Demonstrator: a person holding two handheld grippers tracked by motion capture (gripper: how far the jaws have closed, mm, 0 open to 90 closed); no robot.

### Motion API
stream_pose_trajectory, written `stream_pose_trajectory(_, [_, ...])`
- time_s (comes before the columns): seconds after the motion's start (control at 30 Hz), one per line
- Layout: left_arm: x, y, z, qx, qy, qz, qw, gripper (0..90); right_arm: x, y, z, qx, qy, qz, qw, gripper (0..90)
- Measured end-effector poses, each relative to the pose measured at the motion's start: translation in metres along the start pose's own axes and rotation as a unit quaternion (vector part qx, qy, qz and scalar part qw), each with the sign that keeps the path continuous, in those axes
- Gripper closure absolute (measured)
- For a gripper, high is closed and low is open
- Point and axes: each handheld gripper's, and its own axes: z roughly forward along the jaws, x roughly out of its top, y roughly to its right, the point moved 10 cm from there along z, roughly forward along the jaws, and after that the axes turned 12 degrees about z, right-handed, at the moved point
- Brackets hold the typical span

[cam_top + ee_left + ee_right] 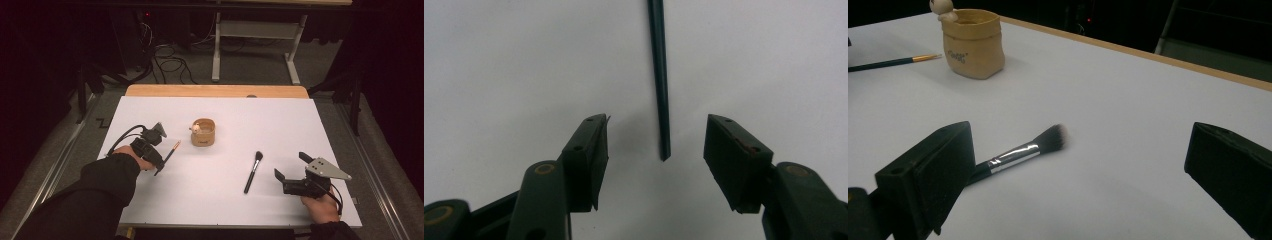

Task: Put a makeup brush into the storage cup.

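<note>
Dark green and thin as a pencil, the brush (660, 75) lies flat on the white table (280, 125) with its pointed tail end just between the tips of the left tongs (656, 135), a little nearer the right-hand pad (734, 150) than the other; neither pad touches it, and the jaws stand about half apart with bare table on both sides of the handle. Seen from above, the left tongs (159, 162) sit over that tail end, and the handle runs forward from them to a gold collar and tip. It looks light and stiff, a smooth round stick that would likely roll or pivot if caught only by its point, so I would take hold a little further along the handle, squarely across it, and press gently since the tip is probably delicate. Beyond that tip, further from the left tongs, stands a small tan pot (203, 133) shaped like a sack, with a little pale figure on its rim. Over on the other side, the right tongs (291, 170) rest with jaws wide and nothing in them; a black makeup brush (1020, 152) with a silver collar lies just beyond and beside one jaw, untouched, its bristles pointing away.
</note>
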Motion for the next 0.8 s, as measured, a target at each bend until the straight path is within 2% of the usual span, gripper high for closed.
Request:
stream_pose_trajectory(0.13, [0.005, 0.001, 0.001, -0.005, -0.002, 0.005, 1.0000, 47.4, 0.000, 0.000, 0.000, 0.001, -0.001, 0.001, 1.0000, 0.7])
stream_pose_trajectory(0.4, [0.009, -0.001, 0.011, 0.002, -0.019, 0.019, 0.9996, 52.2, 0.000, 0.000, 0.000, 0.001, -0.001, 0.001, 1.0000, 0.7])
stream_pose_trajectory(0.47, [0.011, -0.002, 0.013, 0.007, -0.020, 0.020, 0.9996, 53.5, -0.001, 0.000, 0.000, 0.002, -0.001, 0.001, 1.0000, 0.7])
stream_pose_trajectory(0.8, [0.016, -0.004, 0.016, -0.002, -0.022, 0.017, 0.9996, 63.0, -0.001, 0.000, 0.001, 0.002, -0.003, -0.001, 1.0000, 0.8])
